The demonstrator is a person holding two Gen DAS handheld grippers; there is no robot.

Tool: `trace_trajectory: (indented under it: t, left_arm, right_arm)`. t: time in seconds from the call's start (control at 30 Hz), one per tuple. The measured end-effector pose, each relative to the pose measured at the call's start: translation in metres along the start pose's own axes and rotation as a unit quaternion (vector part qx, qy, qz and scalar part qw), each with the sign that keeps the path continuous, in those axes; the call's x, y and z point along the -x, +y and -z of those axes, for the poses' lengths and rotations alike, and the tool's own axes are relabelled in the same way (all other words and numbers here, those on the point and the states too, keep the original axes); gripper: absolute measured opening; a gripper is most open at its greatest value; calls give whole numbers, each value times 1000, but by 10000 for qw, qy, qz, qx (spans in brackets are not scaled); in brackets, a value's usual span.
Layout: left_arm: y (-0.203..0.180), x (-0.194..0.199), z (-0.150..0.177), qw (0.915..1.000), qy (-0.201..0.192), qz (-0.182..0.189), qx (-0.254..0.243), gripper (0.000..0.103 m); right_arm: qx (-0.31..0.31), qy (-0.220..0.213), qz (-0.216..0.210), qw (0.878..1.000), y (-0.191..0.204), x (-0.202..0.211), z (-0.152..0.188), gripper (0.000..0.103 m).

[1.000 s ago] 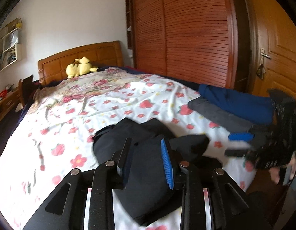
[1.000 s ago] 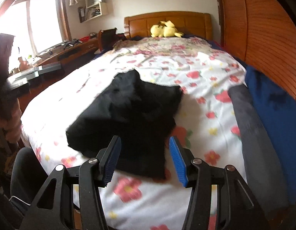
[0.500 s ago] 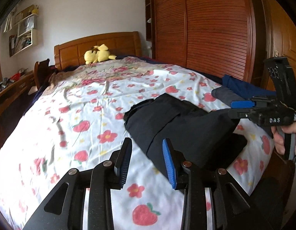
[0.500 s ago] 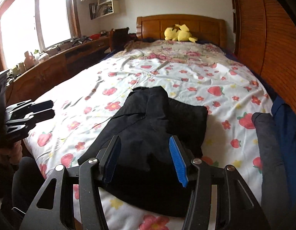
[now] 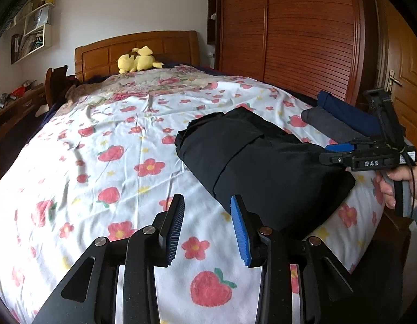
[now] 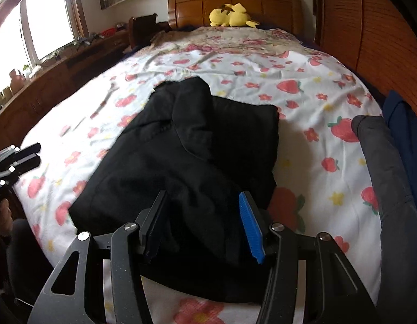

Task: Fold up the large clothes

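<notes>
A: Where is the left tool (image 5: 207, 228)?
B: Left of the black garment (image 5: 259, 162), over bare flowered sheet (image 5: 100, 145); its jaws have just been opening, nothing between them.
A: And the right tool (image 6: 201, 225)?
B: Spread above the garment's near edge, not pinching it.

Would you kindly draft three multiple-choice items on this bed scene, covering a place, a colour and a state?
1. Where does the plush toy lie?
A. by the headboard
B. on the garment
C. on the floor

2. What colour is the garment nearest the grippers?
A. red
B. black
C. yellow

3. What do the left gripper's fingers hold?
A. the garment
B. the toy
C. nothing

Answers:
1 A, the plush toy sits against the headboard.
2 B, the garment is black.
3 C, the left gripper shows only sheet between its fingers.
</notes>
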State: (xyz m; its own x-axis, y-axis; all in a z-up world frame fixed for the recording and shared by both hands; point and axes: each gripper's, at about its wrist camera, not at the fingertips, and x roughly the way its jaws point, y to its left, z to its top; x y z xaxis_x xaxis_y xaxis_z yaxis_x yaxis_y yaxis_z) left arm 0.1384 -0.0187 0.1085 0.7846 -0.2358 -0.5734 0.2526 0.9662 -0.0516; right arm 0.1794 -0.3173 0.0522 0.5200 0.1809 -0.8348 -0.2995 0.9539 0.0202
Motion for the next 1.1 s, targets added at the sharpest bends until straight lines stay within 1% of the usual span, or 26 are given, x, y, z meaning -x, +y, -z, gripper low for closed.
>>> trace_trajectory:
  t: [0.07, 0.17, 0.2, 0.27, 0.33, 0.4, 0.53, 0.63, 0.7, 0.77, 0.8, 0.83, 0.87, 0.9, 0.97, 1.1]
  left_arm:
    - [3, -4, 0, 10000, 29, 49, 5, 39]
    - [6, -9, 1, 9999, 45, 102, 31, 40]
    - [7, -11, 1, 9999, 55, 137, 42, 41]
    - [10, -18, 0, 9996, 99, 249, 59, 42]
    - [13, -24, -3, 9993, 143, 330, 83, 44]
    - [18, -33, -8, 9991, 171, 384, 107, 47]
    - [23, -49, -21, 9990, 155, 428, 44, 50]
    - [26, -65, -37, 9990, 114, 436, -36, 51]
    - [28, -77, -48, 9989, 94, 446, -104, 51]
    - [29, -92, -56, 9989, 82, 436, -164, 52]
    - [30, -101, -61, 9989, 88, 412, -185, 52]
    - [29, -110, -63, 9990, 121, 378, -201, 52]
    - [30, -119, -65, 9989, 143, 381, -210, 52]
    - [31, -127, -68, 9988, 165, 409, -218, 52]
    - [29, -146, -72, 9986, 261, 386, -243, 52]
    - [30, -179, -82, 9981, 447, 274, -316, 52]
  right_arm:
    - [-57, 106, 23, 9999, -2, -4, 3, 54]
    - [-237, 150, -124, 9995, -7, -7, 6, 53]
    - [-260, 138, -209, 9993, -8, -7, 7, 39]
    - [-195, 91, -505, 9985, -3, -4, 8, 20]
    - [47, -85, -483, 9988, 7, 4, 11, 12]
    - [132, -163, -389, 9990, 11, 11, 15, 10]
    - [37, -406, -82, 9991, 10, 37, 23, 10]
    - [-126, -295, 79, 9995, 4, 39, 30, 10]
    - [-229, -118, 187, 9995, -1, 31, 36, 10]
    - [-360, -48, 253, 9990, -4, 24, 41, 10]
    - [-404, -45, 262, 9988, -5, 22, 42, 17]
    - [-402, -35, 349, 9986, -4, 18, 43, 22]
    - [-268, -49, 516, 9983, -1, 15, 44, 30]
    - [-109, -68, 669, 9977, 3, 11, 46, 34]
    - [-131, -24, 713, 9974, 0, 4, 48, 39]
    - [-251, -4, 732, 9970, -6, -2, 48, 42]
